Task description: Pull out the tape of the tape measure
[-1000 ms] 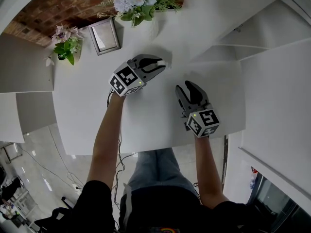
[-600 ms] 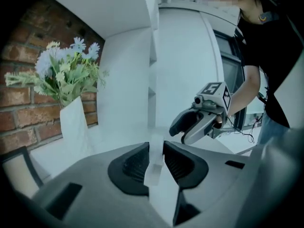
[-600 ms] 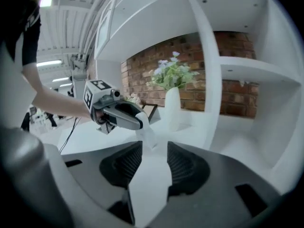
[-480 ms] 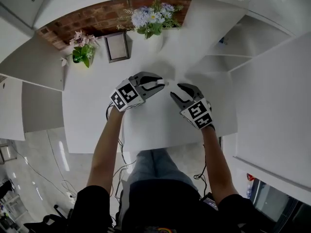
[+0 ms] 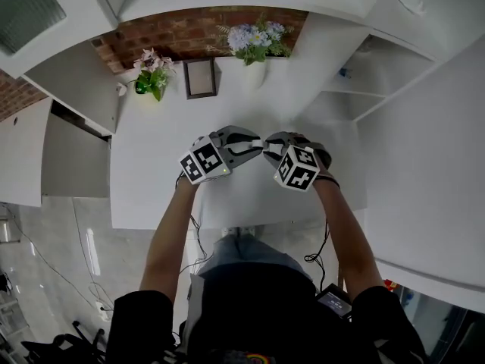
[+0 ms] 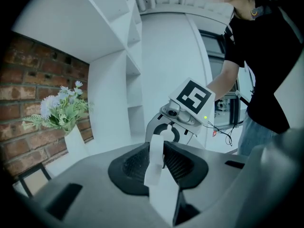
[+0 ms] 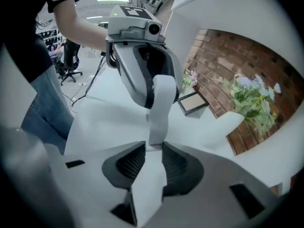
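**A:** Your left gripper [image 6: 155, 151] is clamped on the white tape measure [image 6: 156, 159], pads tight on both its sides; your right gripper [image 7: 154, 148] has just been closing, and its pads look pinched onto the free end of the tape [image 7: 156, 122].

**B:** So you've the case in one and the tip in the other; the two noses nearly touch, held up off the table [image 5: 151, 188] over its middle, well apart from the flowers [image 5: 254, 40] and picture frame [image 5: 201, 78] along the far edge.

**A:** Right; check that your right pinch sits square across the tip before you pull; catch only a corner and it may slip out.

**B:** Then draw your hands straight apart, along the tape's own line; keep the left firm so the case doesn't twist; go smoothly, no jerk; don't let the tape kink at the mouth.
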The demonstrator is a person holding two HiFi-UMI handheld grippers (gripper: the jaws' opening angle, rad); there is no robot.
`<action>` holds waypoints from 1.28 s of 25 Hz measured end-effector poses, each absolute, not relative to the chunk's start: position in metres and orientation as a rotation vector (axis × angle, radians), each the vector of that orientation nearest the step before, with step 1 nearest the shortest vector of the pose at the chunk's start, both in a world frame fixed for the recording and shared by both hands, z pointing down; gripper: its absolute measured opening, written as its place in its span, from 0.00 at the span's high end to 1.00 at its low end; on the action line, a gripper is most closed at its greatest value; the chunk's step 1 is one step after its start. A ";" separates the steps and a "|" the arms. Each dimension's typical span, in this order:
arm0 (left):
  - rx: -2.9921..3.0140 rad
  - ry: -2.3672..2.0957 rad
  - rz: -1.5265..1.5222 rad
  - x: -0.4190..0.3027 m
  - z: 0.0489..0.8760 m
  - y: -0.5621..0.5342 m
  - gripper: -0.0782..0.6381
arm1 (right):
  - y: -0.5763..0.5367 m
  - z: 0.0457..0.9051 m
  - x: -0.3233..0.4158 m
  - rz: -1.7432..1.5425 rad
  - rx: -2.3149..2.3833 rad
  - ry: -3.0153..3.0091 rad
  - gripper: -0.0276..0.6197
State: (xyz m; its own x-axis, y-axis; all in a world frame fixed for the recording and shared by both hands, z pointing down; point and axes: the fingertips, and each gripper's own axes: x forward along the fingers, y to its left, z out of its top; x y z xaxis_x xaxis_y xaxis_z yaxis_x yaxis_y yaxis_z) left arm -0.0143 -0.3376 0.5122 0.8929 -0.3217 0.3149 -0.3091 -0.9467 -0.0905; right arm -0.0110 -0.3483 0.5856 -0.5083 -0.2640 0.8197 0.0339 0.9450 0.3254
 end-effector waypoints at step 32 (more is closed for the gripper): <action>-3.075 0.538 -0.755 -0.097 0.536 -0.257 0.78 | -0.314 0.612 0.075 -0.321 0.117 -1.876 0.81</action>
State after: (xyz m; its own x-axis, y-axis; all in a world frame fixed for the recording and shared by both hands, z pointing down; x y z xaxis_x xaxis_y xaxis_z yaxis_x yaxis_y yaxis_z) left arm -0.0974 -0.2566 0.5365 0.8334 -0.3042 0.4614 -0.3371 -0.9414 -0.0117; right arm 0.0751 -0.3139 0.6116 -0.3249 -0.2394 0.9149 0.0788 0.9572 0.2785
